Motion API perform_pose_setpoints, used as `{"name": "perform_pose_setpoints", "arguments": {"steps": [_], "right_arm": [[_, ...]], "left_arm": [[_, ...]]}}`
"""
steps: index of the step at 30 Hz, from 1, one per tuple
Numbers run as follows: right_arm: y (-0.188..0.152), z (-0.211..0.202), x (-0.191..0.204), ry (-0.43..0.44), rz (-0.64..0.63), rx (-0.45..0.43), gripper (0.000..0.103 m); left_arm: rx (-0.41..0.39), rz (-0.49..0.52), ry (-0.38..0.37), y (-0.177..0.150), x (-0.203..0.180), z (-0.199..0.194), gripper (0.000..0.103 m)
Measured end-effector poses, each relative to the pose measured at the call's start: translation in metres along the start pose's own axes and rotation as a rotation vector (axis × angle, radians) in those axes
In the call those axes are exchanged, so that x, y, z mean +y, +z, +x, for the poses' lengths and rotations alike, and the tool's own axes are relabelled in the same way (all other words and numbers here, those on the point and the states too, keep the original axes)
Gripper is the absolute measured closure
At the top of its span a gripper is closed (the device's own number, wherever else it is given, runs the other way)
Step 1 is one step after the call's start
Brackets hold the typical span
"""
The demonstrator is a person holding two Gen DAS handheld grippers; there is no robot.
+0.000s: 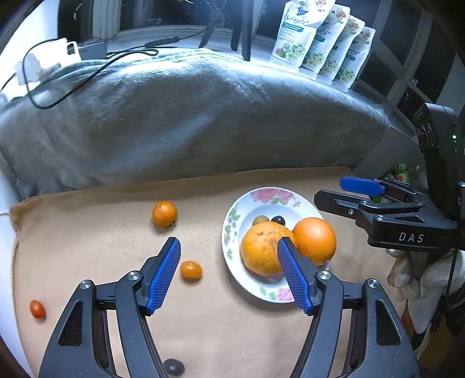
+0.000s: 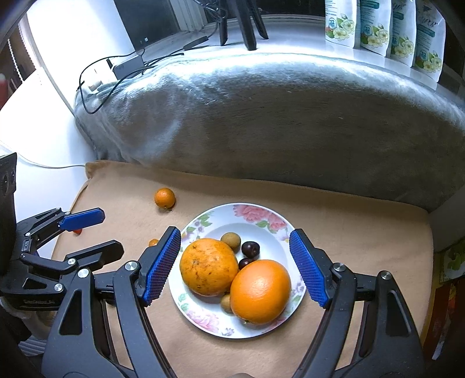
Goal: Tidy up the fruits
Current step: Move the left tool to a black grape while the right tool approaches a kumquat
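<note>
A floral white plate (image 1: 232,232) (image 2: 279,232) on a tan cloth (image 1: 87,232) holds two big oranges (image 1: 260,248) (image 2: 207,266), (image 1: 315,240) (image 2: 260,290), plus small brown and dark fruits (image 2: 231,241). Loose on the cloth: a mandarin (image 1: 164,213) (image 2: 164,197), a small orange fruit (image 1: 191,269), a red-orange cherry tomato (image 1: 37,309) and a dark fruit (image 1: 173,366). My left gripper (image 1: 228,273) is open and empty, left of the plate and over the small orange fruit. My right gripper (image 2: 235,266) is open and empty above the plate.
A grey blanket (image 1: 189,122) (image 2: 276,122) lies behind the cloth. Several floral pouches (image 1: 319,40) (image 2: 383,26) stand at the back right. Cables and a white adapter (image 1: 43,64) lie at the back left. The cloth's left edge borders a white surface (image 2: 37,145).
</note>
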State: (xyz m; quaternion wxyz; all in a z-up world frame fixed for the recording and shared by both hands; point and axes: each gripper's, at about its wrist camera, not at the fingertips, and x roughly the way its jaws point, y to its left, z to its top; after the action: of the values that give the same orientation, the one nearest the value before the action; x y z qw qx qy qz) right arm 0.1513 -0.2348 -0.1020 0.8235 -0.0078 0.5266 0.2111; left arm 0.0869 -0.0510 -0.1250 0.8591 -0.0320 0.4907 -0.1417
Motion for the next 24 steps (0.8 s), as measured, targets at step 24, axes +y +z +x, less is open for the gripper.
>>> {"name": "perform_pose_setpoints", "arguments": {"steps": [24], "right_arm": [[0.003,0.025,0.074,0.156,-0.173,0.077,0.023]], "left_arm": [[0.042,-0.227,0.163,-0.081,0.099,-0.051,0.034]]}}
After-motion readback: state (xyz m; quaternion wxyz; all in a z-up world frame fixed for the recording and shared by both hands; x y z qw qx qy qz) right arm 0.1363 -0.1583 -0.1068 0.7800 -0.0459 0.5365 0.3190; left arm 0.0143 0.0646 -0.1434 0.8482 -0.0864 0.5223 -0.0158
